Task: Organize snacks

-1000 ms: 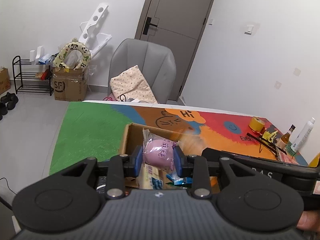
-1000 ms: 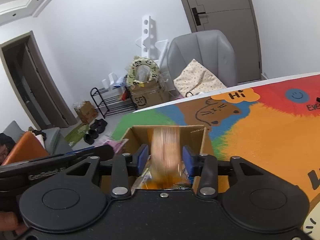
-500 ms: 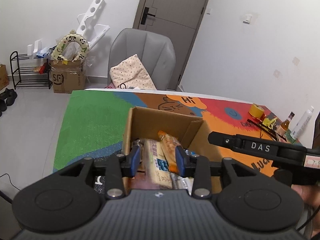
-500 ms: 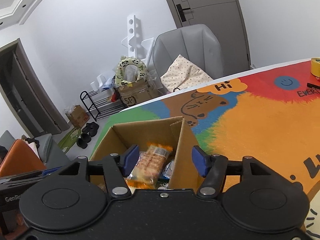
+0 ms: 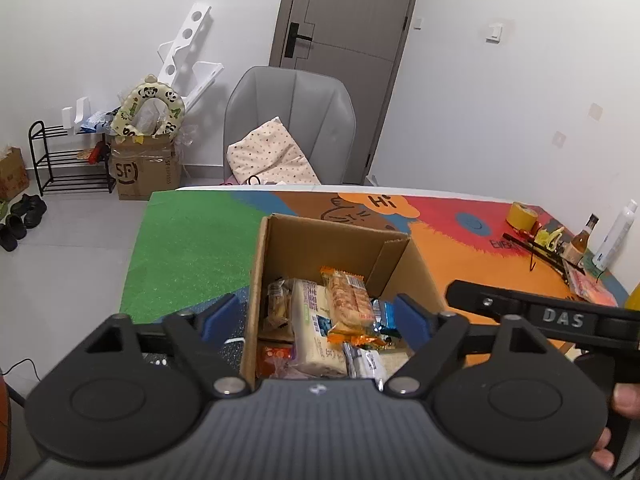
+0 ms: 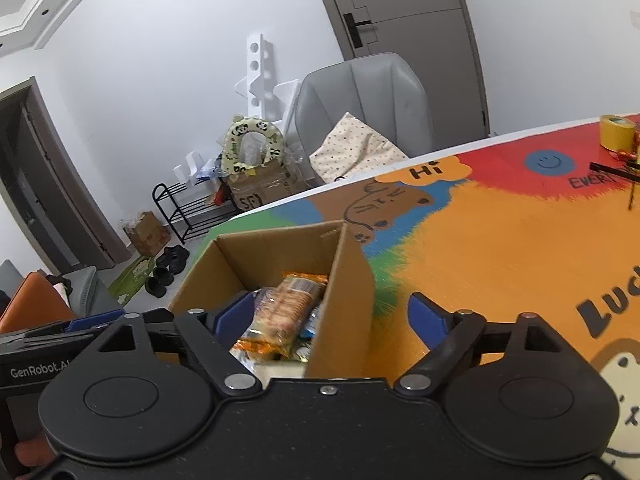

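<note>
An open cardboard box (image 5: 276, 240) stands on the colourful table mat and holds several snack packs. An orange-wrapped biscuit pack (image 5: 348, 304) lies on top, beside a white pack (image 5: 312, 320). My left gripper (image 5: 316, 320) is open and empty above the near end of the box. The box (image 6: 348, 276) and the biscuit pack (image 6: 288, 316) also show in the right wrist view. My right gripper (image 6: 332, 320) is open and empty, straddling the box's right wall.
A yellow tape roll (image 5: 522, 216), bottles (image 5: 580, 242) and small clutter sit at the table's far right. A grey chair (image 5: 290, 120) with a dotted cushion stands behind the table. The right gripper's black body (image 5: 540, 316) lies just right of the box.
My left gripper let go of a pink snack and my right gripper let go of the orange biscuit pack; both landed in the box. Both grippers opened wide and drew back.
</note>
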`<state>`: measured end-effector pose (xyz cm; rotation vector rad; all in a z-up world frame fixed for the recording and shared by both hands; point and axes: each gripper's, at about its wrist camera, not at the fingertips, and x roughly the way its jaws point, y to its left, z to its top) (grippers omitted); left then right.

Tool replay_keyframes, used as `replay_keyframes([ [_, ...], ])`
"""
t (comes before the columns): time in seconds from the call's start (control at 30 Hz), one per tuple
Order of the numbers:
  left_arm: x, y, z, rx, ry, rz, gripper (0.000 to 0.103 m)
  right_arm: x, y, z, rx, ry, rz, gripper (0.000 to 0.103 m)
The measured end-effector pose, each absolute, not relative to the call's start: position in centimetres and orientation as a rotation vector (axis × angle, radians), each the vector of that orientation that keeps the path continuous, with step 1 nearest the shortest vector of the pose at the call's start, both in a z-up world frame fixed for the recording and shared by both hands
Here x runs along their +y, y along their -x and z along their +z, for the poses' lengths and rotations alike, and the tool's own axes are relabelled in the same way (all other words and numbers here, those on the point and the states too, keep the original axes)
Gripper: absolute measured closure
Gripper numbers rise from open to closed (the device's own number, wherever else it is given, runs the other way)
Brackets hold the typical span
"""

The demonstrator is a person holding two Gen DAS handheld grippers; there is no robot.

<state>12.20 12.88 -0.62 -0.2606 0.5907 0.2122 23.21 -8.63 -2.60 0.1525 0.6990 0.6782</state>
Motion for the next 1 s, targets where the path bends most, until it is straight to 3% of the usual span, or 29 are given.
replay_keyframes([
  [0.27, 11.8, -11.7, -0.6, 0.595, 0.250, 0.216, 0.008, -11.2, -21.9, -2.4, 0.681, -0.168, 0.635, 0.000],
  [1.0, 7.7, -8.2, 0.6, 0.626, 0.192, 0.204, 0.000, -17.1, -16.8, -1.1, 0.626, -0.153, 0.527, 0.000],
])
